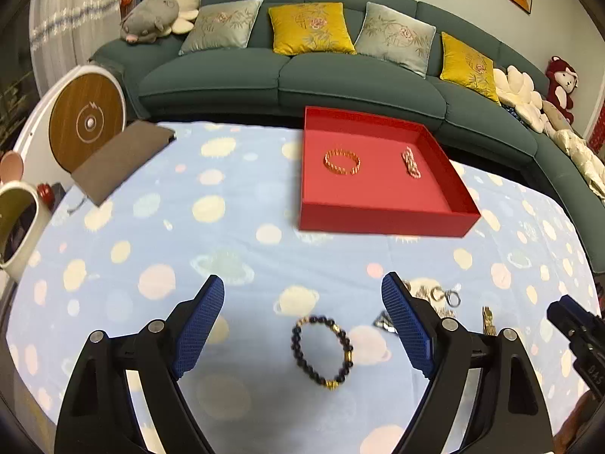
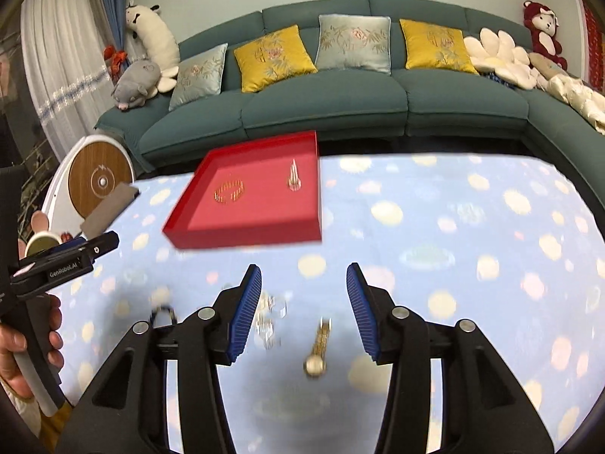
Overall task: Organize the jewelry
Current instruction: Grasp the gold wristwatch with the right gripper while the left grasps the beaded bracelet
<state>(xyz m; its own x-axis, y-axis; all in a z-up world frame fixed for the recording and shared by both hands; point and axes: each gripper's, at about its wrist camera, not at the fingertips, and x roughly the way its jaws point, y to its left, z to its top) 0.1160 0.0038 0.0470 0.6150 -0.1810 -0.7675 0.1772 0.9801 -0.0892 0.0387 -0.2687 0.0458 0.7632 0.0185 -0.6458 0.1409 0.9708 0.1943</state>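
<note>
A red tray (image 1: 378, 219) sits on the blue patterned cloth and holds a gold bead bracelet (image 1: 342, 162) and a pink bracelet (image 1: 411, 162). My left gripper (image 1: 302, 295) is open above a dark bead bracelet (image 1: 322, 352) lying between its fingers. Silver rings (image 1: 446, 296) and a gold watch (image 1: 488, 319) lie to its right. My right gripper (image 2: 304, 283) is open over the gold watch (image 2: 319, 348), with silver rings (image 2: 270, 317) by its left finger. The tray (image 2: 245, 238) lies ahead to the left.
A brown flat pad (image 1: 121, 159) lies at the table's far left corner. A round wood-faced device (image 1: 87, 123) and a white mug-like object (image 1: 19, 223) stand left of the table. A teal sofa (image 1: 340, 75) with cushions runs behind.
</note>
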